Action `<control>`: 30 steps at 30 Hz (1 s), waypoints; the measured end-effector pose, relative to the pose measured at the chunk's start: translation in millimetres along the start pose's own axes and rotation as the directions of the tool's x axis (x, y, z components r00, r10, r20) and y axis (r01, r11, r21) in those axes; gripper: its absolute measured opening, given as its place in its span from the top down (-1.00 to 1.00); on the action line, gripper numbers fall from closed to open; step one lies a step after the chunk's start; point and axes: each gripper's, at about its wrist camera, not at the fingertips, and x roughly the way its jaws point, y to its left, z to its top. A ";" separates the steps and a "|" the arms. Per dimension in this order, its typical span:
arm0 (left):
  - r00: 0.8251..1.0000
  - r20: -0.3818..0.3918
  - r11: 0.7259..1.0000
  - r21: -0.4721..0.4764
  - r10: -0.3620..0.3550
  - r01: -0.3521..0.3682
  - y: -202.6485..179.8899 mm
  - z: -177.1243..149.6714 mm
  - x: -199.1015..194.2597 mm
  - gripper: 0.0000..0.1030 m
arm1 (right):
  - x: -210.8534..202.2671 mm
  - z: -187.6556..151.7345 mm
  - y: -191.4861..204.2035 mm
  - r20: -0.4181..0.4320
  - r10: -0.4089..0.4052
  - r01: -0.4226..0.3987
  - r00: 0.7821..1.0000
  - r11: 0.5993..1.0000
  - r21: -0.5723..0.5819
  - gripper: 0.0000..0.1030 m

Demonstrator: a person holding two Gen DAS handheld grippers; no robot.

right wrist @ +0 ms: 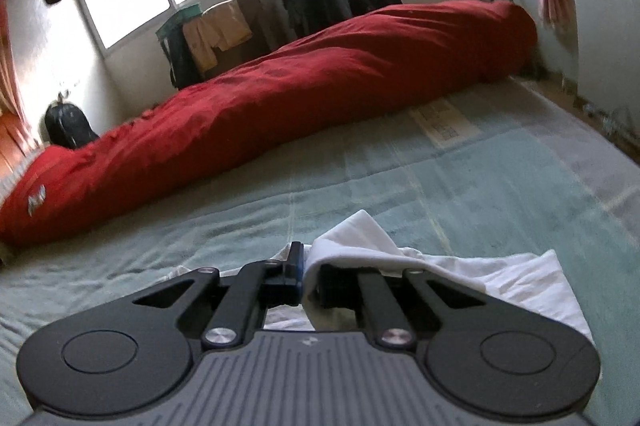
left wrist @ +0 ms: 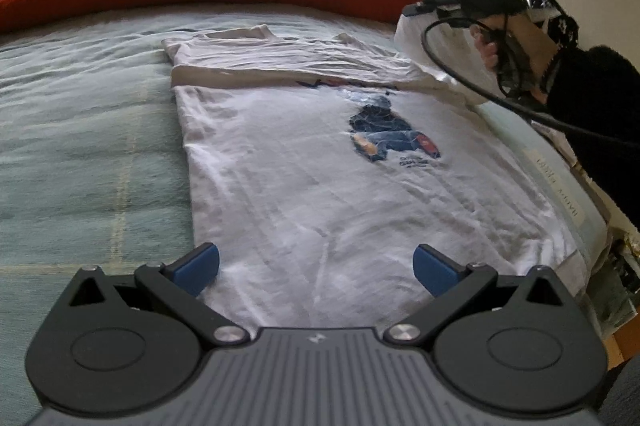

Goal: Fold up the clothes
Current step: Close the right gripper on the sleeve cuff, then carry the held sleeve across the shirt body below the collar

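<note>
Both wrist cameras are sitting low over the bed [left wrist: 92,145], looking forward along it; both are sharing the red duvet [right wrist: 280,97] across the upper frame.

Little can be read here. The white T-shirt [left wrist: 320,161] carries small dark lettering under its printed figure, too blurred to make out. A pale label strip [left wrist: 560,181] along the mattress edge bears faint letters that stay illegible. The red duvet [right wrist: 280,105] has a small grey-white logo patch [right wrist: 37,203] with no legible text.
</note>
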 end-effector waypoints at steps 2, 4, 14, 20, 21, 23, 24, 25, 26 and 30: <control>1.000 -0.007 1.000 0.003 0.006 -0.006 0.9 -1.0 -1.8 -0.99 | 5.5 -2.4 16.9 0.012 -0.035 0.036 0.999 0.997 -0.070 0.82; 1.000 -0.016 1.000 0.004 0.012 -0.012 2.1 -2.2 -3.1 -0.99 | 11.3 -5.2 35.2 0.031 -0.067 0.070 0.997 0.987 -0.142 0.83; 0.999 -0.037 1.000 -0.010 0.028 -0.029 4.2 -6.8 -2.0 -0.99 | 26.7 -32.7 113.5 0.091 -0.074 0.105 0.993 0.909 -0.403 0.82; 0.999 -0.035 1.000 -0.013 0.025 -0.025 5.2 -8.3 -3.0 -0.99 | 39.6 -59.5 148.2 0.058 -0.072 0.092 0.996 0.837 -0.540 0.82; 0.999 -0.035 1.000 -0.014 0.024 -0.025 5.4 -8.6 -3.1 -0.99 | 41.7 -64.0 153.9 0.052 -0.072 0.089 0.996 0.823 -0.562 0.82; 0.999 -0.033 1.000 -0.016 0.024 -0.024 5.8 -9.1 -3.3 -0.99 | 45.0 -71.8 162.0 0.042 -0.075 0.085 0.996 0.799 -0.595 0.82; 0.999 -0.032 1.000 -0.018 0.023 -0.023 6.0 -9.5 -3.6 -0.99 | 45.8 -74.8 163.5 0.037 -0.079 0.085 0.996 0.792 -0.605 0.82; 0.999 -0.032 1.000 -0.020 0.022 -0.023 6.2 -9.7 -3.6 -0.99 | 46.9 -77.9 164.5 0.034 -0.083 0.086 0.996 0.782 -0.617 0.82; 0.999 -0.031 1.000 -0.021 0.022 -0.023 6.4 -9.9 -3.6 -0.99 | 48.0 -81.0 165.4 0.032 -0.086 0.087 0.996 0.772 -0.629 0.82; 0.999 -0.030 0.999 -0.021 0.024 -0.025 5.9 -10.1 -3.5 -0.99 | 52.1 -91.0 171.8 0.032 -0.107 0.100 0.994 0.726 -0.680 0.82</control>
